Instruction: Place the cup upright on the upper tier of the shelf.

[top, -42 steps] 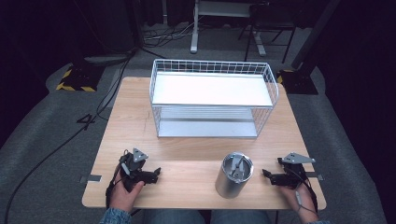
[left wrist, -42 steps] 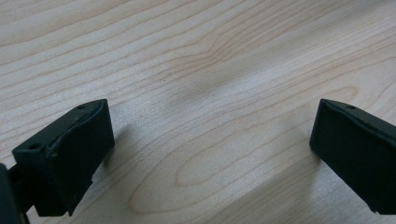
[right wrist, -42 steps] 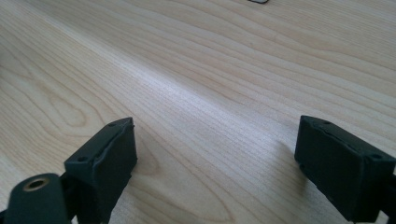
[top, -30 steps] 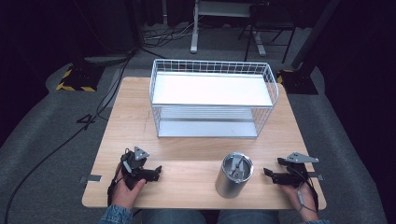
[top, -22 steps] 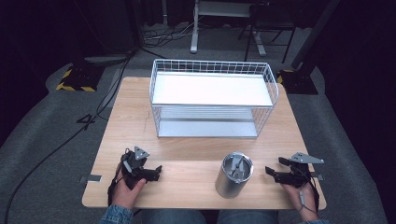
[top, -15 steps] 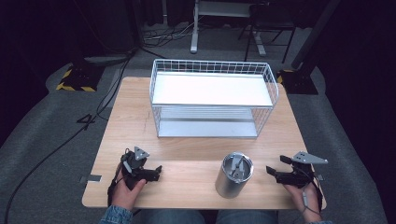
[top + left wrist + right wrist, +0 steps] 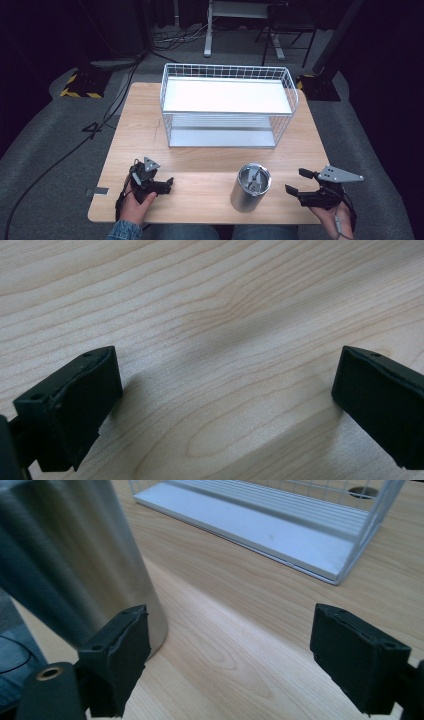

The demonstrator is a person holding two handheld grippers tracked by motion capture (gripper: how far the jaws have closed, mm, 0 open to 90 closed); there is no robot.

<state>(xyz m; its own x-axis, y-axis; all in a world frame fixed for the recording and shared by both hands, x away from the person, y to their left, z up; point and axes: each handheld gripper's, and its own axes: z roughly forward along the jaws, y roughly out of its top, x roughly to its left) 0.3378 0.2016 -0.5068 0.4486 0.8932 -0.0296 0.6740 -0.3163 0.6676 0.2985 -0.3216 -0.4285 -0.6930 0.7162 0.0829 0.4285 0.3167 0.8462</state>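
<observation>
On the high view, the left gripper (image 7: 167,183) rests on the worktop (image 7: 140,125) at about 8 o'clock, its fingers (image 7: 75,405) spread apart over bare wood with nothing between them. The steel tumbler (image 7: 250,188) stands upright at 6 o'clock, long axis vertical, just in front of the wire basket (image 7: 227,107). The right gripper (image 7: 295,182) sits at 4 o'clock, nearer to the tumbler than the left one; the tumbler lies toward 9 o'clock from it. Its fingers (image 7: 117,655) stand apart and empty, having just been opening, one beside the tumbler's wall. No brand, label or writing is readable.
</observation>
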